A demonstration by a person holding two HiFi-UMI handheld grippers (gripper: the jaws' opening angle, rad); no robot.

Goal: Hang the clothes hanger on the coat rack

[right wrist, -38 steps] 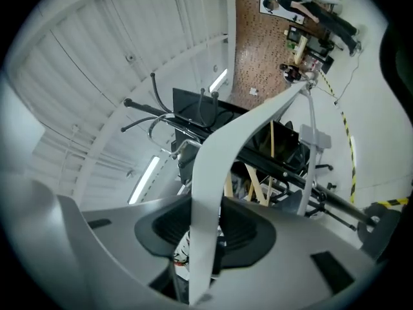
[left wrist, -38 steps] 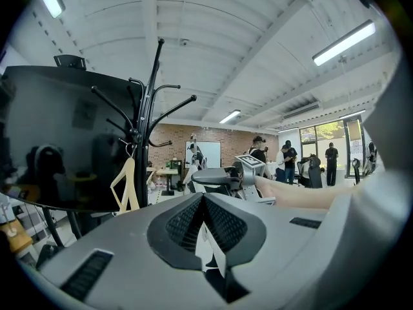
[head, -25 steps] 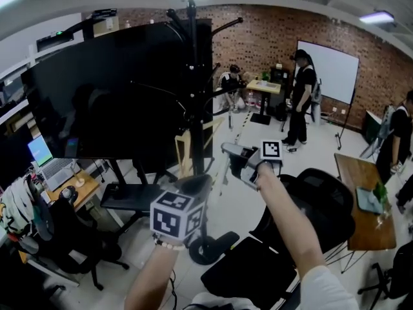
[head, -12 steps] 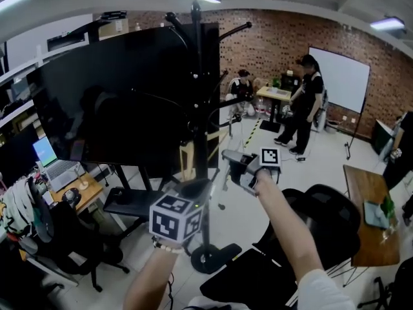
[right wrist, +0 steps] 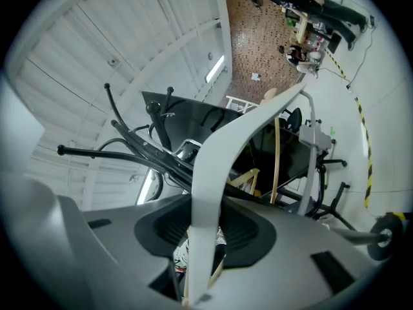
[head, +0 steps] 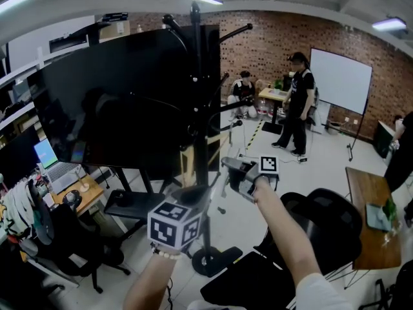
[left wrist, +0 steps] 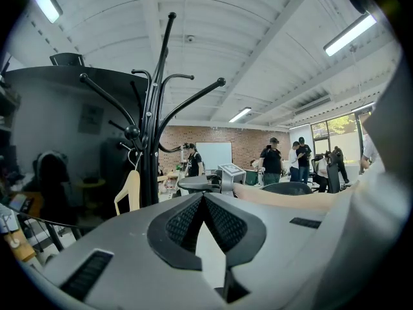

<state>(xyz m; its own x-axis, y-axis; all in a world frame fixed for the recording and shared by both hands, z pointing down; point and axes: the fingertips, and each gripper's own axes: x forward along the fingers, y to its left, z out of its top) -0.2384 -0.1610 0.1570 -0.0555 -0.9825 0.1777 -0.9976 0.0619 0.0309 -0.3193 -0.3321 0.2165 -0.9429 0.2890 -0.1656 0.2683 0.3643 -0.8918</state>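
My right gripper (right wrist: 205,230) grips the white hanger (right wrist: 222,150), its long arm reaching up and away, coat rack (head: 197,57) just left and beyond; left gripper (left wrist: 203,199) closed, empty.

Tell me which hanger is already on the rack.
The wooden hanger: it hangs by its hook from the coat rack. The white hanger is clamped between the right gripper's jaws.

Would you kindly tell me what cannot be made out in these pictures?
White hanger hook: right gripper view, lost among clutter at the top; head view, mostly hidden by the right gripper.
Coat rack lower hooks: head view, merge with the dark screen.
Left gripper opening: head view, behind its marker cube.
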